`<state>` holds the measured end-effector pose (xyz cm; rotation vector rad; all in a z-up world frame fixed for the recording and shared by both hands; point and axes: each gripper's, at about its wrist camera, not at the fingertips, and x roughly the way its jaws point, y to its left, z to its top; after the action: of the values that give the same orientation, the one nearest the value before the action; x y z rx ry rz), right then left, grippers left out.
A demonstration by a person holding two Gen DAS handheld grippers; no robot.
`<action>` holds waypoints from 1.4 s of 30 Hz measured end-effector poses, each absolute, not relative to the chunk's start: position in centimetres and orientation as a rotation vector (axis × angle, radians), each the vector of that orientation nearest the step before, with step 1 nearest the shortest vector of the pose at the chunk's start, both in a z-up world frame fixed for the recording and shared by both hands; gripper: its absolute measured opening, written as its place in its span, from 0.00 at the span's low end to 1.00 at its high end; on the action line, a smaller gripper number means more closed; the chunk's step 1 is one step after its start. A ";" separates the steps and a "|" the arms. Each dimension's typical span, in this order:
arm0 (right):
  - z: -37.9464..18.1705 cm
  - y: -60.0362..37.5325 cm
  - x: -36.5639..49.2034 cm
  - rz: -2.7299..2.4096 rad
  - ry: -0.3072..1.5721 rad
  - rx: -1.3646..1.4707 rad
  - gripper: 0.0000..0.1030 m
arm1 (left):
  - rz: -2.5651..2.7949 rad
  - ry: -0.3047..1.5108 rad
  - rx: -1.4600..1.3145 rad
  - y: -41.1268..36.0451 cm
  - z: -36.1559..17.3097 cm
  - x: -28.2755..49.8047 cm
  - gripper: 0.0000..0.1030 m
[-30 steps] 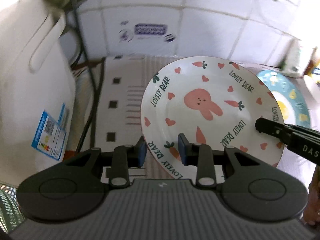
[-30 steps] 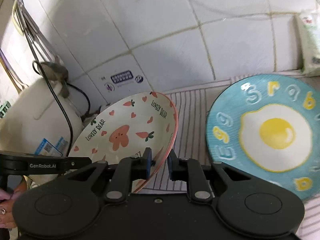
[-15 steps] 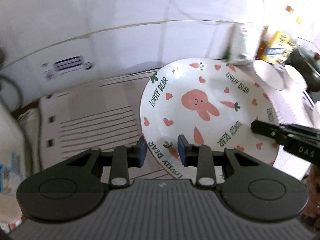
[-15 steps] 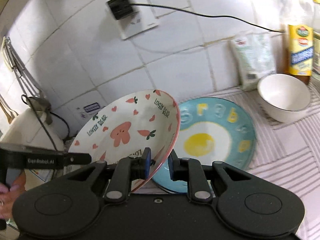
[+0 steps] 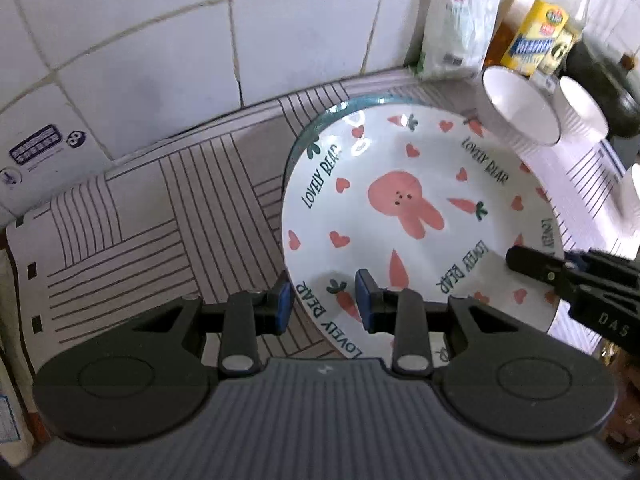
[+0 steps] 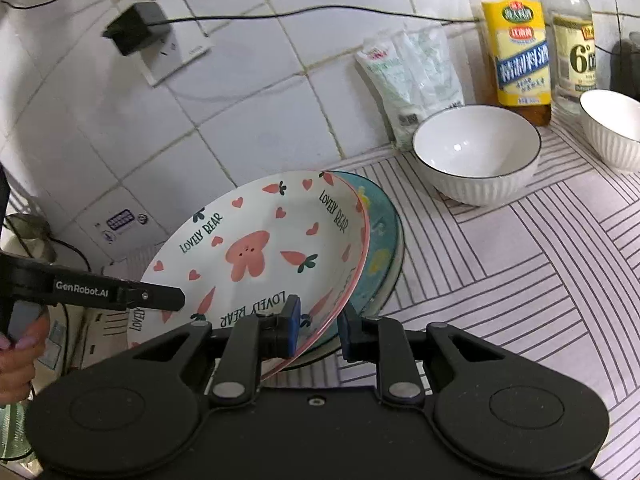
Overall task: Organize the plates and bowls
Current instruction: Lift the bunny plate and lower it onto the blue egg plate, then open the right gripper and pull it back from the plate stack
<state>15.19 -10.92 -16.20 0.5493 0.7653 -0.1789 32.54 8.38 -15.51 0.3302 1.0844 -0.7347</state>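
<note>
A: You're carrying the rabbit plate (image 6: 256, 256) with both tools. Left gripper (image 5: 324, 300) is clenching its near rim; right gripper (image 6: 316, 328) is clamping the opposite edge. Plate is hanging tilted over the blue egg plate (image 6: 384, 248), not seated yet.

B: Risk?

A: Right jaws are sitting only on the thin lip. If you're loosening one side early, the plate is pivoting off and cracking onto the blue one. Uneven lowering is doing the same.

B: Obstacles?

A: White bowl (image 6: 476, 152) is standing just beyond the stack on the striped mat (image 6: 520, 264), second bowl (image 6: 612, 128) and bottles (image 6: 516, 40) behind it. You're risking a clip if you're overshooting.
</note>
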 end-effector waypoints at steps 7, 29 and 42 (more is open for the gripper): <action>-16.6 -11.5 16.0 -0.188 0.806 0.535 0.24 | -0.697 1.191 0.327 7.2 -16.2 33.8 0.30; -17.5 -8.9 19.4 -0.336 0.987 0.278 0.45 | -0.668 1.195 0.314 6.4 -16.9 34.2 0.30; -16.3 -7.7 17.0 -0.337 0.924 0.230 0.45 | -0.713 1.119 0.360 7.1 -13.7 30.7 0.29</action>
<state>16.96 -7.69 -16.32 0.2302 0.9241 -0.3366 30.73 7.05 -13.73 0.3598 1.1188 -0.7126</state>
